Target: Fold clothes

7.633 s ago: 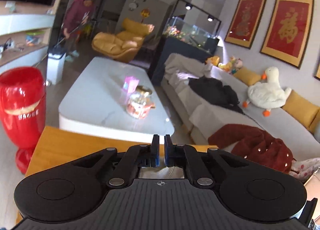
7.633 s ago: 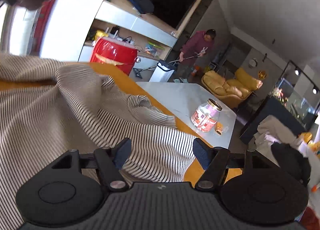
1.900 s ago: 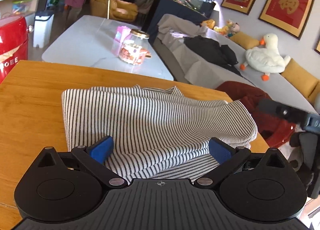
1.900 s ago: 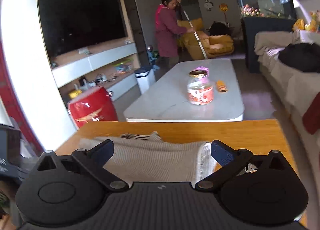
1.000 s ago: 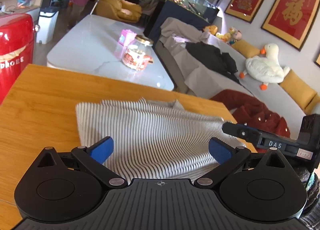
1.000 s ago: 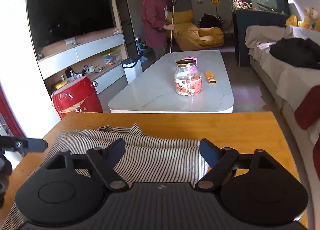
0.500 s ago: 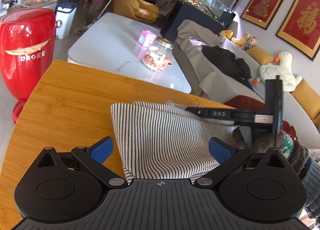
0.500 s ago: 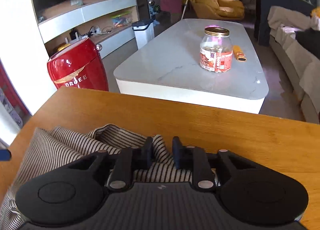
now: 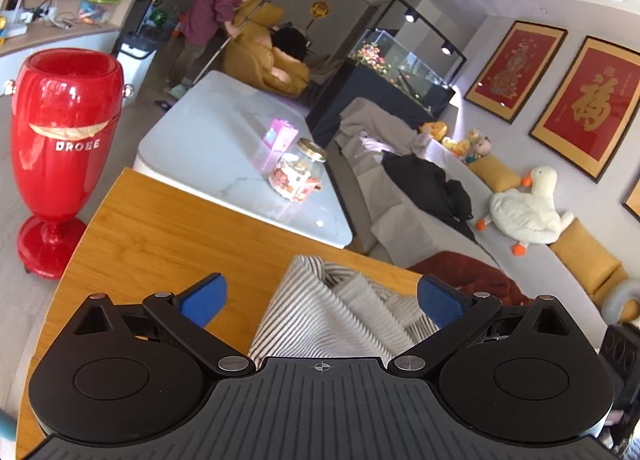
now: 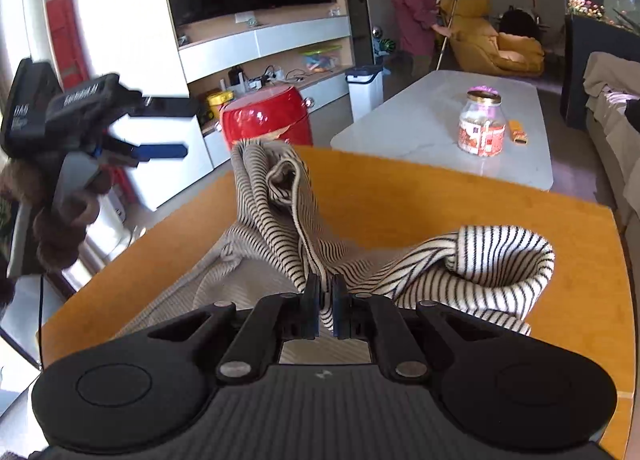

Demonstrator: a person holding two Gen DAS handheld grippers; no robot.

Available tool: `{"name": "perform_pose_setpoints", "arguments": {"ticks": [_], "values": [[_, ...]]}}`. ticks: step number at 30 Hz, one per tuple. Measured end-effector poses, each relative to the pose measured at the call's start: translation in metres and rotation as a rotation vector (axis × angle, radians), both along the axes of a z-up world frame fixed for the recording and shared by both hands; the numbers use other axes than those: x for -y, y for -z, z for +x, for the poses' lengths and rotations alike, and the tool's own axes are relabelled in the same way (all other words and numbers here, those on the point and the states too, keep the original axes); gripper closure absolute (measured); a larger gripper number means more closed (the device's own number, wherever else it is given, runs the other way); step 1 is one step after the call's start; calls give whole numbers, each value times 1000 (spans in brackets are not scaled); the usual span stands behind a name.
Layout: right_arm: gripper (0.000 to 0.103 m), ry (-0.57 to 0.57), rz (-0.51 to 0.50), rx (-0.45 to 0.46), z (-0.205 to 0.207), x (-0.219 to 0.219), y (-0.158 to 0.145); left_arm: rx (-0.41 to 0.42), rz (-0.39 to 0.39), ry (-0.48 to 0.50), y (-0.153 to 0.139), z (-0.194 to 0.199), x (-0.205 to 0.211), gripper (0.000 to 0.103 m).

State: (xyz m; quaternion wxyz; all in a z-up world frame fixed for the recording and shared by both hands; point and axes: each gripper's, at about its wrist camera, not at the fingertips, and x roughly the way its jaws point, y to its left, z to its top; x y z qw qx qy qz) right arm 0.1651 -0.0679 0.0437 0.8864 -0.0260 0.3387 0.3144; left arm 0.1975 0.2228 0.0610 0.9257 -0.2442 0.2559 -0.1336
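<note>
right gripper [image 10: 325,306] clamped on edge of cream black-striped knit garment [image 10: 280,227], bunched on wooden table [image 10: 440,195]. left gripper [image 9: 320,298] wide open, holding nothing; garment lies directly ahead between its fingers, long axis running away from it.

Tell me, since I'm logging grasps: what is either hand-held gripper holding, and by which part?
The right hand-held gripper pinches a bunched fold of the striped top. The left hand-held gripper holds nothing.

The striped garment's [image 9: 320,316] near part is hidden behind the left gripper's [image 9: 320,296] body; the far shelf clutter [image 10: 280,73] is too small to tell.
</note>
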Motion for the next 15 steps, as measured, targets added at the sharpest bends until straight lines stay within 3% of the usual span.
{"name": "perform_pose_setpoints", "arguments": {"ticks": [5,9,11,13,15], "values": [[98,-14,-49,-56,-38,-2,33,-25,41,54,5,-11,27,0],[93,-44,-58,13,-66,10,20,-117,170,68,32,-15,44,0],[75,-18,-24,66,-77,27,2,-165,242,79,46,-18,49,0],[42,47,11,111,-81,45,-14,-199,312,101,59,-25,50,0],[28,126,40,126,-81,63,-23,-233,383,122,71,-32,52,0]]}}
